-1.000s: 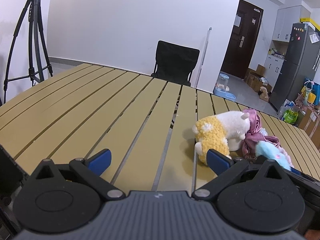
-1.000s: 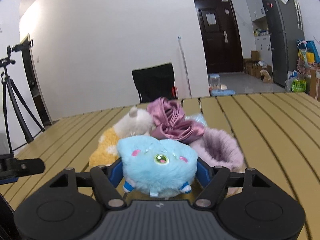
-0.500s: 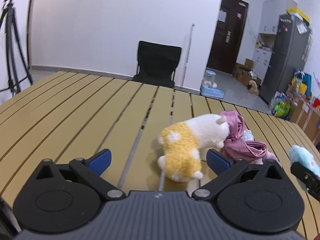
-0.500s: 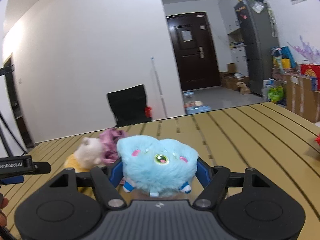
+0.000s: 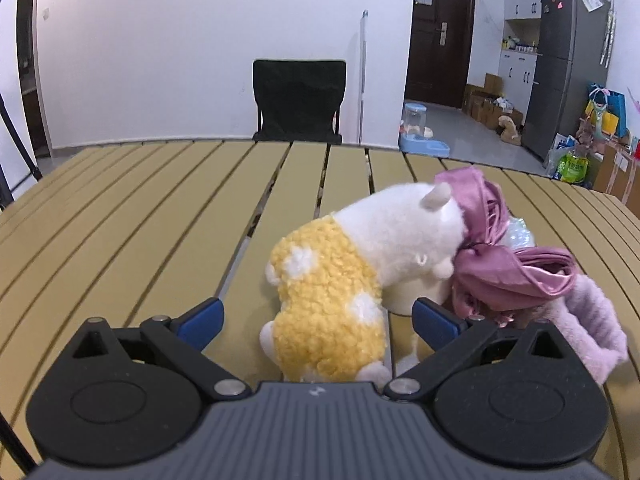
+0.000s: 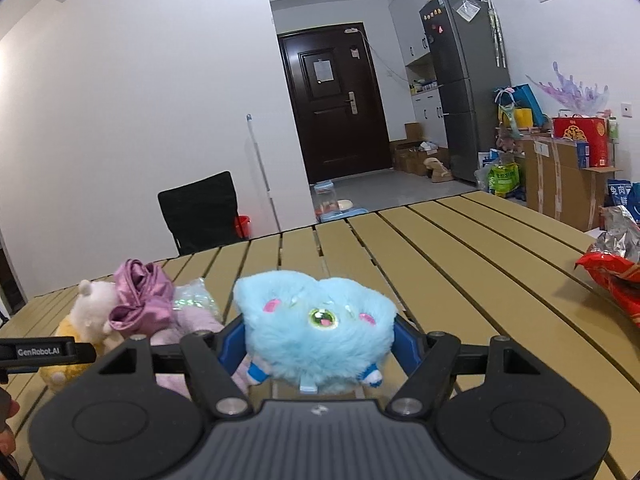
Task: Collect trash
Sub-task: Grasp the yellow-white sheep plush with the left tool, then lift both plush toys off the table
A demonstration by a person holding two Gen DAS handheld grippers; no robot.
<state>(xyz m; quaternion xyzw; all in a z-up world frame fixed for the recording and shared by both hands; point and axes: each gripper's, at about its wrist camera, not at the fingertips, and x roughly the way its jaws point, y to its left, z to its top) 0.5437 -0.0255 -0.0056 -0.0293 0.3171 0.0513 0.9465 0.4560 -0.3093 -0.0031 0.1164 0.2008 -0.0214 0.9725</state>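
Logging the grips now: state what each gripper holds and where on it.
The right gripper clamps the blue plush toy by its two sides. The left gripper holds nothing; its open jaws flank the yellow-and-white plush toy.

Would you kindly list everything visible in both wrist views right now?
Table: one, tan slats, underneath everything.
Blue plush: one, clamped in the right gripper.
Yellow-and-white plush: one, on the table between the left jaws.
Satin cloth: one, pink-purple, against that plush.
Fuzzy lilac item: one, beside the cloth.
Snack bag: one, red and silver, table's right edge.
Chair: one, black, behind the table.
Fridge: one, grey, by the dark door.
Left gripper: open.
Right gripper: shut on the plush.
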